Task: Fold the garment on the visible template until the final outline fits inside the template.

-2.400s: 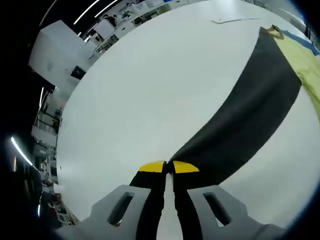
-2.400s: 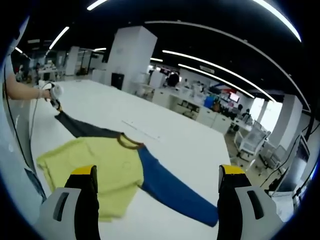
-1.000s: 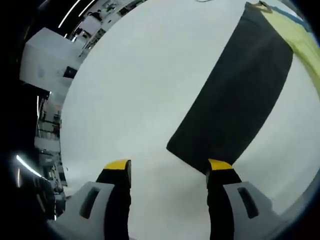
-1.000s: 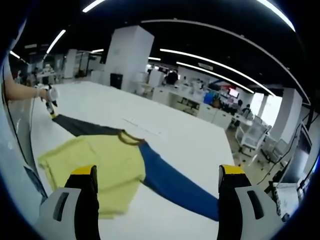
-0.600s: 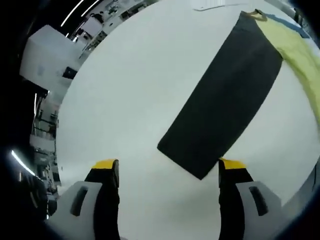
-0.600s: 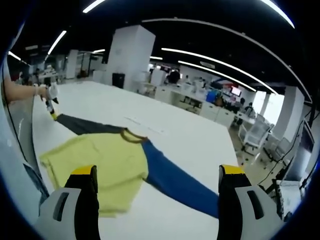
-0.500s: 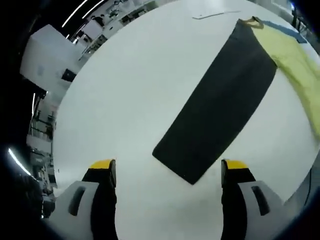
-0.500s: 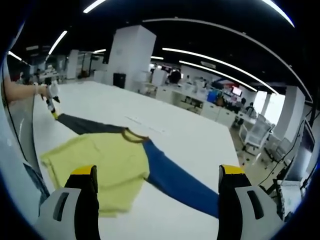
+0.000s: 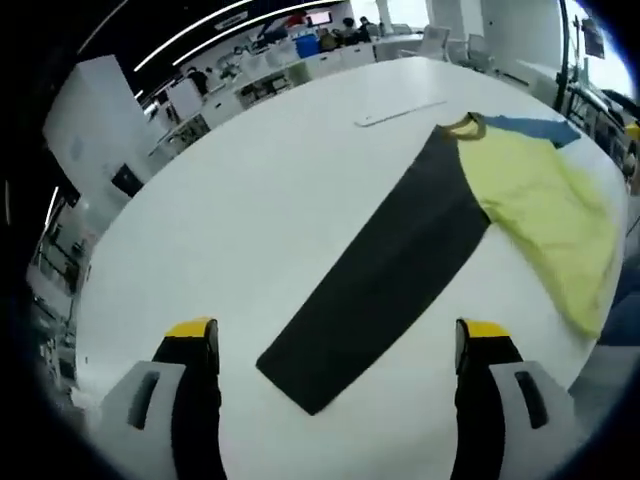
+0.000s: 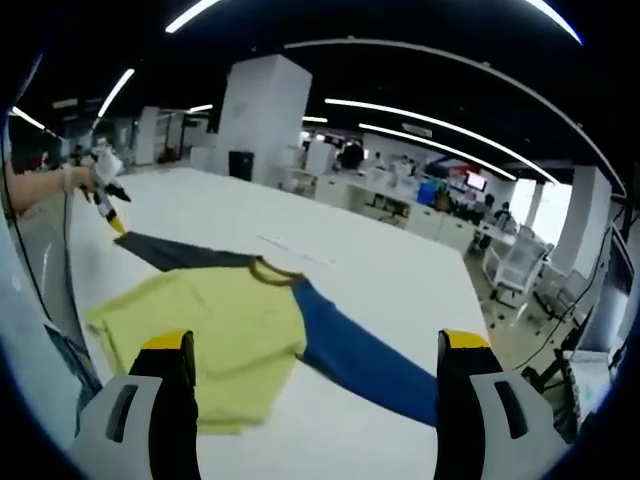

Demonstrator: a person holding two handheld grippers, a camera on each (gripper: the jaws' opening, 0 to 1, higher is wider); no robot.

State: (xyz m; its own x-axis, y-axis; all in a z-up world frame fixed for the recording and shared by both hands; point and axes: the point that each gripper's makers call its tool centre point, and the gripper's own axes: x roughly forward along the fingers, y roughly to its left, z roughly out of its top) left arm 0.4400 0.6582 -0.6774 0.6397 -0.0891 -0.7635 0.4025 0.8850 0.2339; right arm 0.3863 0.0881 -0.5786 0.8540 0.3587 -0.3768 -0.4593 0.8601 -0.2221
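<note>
The garment [image 9: 470, 215], a long-sleeved top w/ yellow body [image 10: 200, 325], one black sleeve [image 9: 375, 275] and one blue sleeve [image 10: 355, 355], lies spread flat on the white desk [image 9: 250, 200]. In the left gripper view the black sleeve runs from the collar [image 9: 462, 124] at upper right down to its cuff end at lower centre, stretched straight, nothing on it. Left gripper [image 9: 335, 345]: jaws wide apart, empty, hovering above the cuff end w/o touching. Right gripper [image 10: 310, 355]: jaws also wide apart, empty, held well above the desk, body at lower left of its frame, blue sleeve trailing toward lower right. The left gripper [image 10: 108, 195] also shows at far left of that view, in a person's hand. A thin pale strip [image 9: 400, 108] lies on the desk beyond the collar; whether it's part of the template can't be told. Judged step: garment laid out, no fold made yet. Next move prob. needs a gripper to drop to a sleeve end, pinch it, and carry it across over the yellow body, keeping the cloth flat.
</note>
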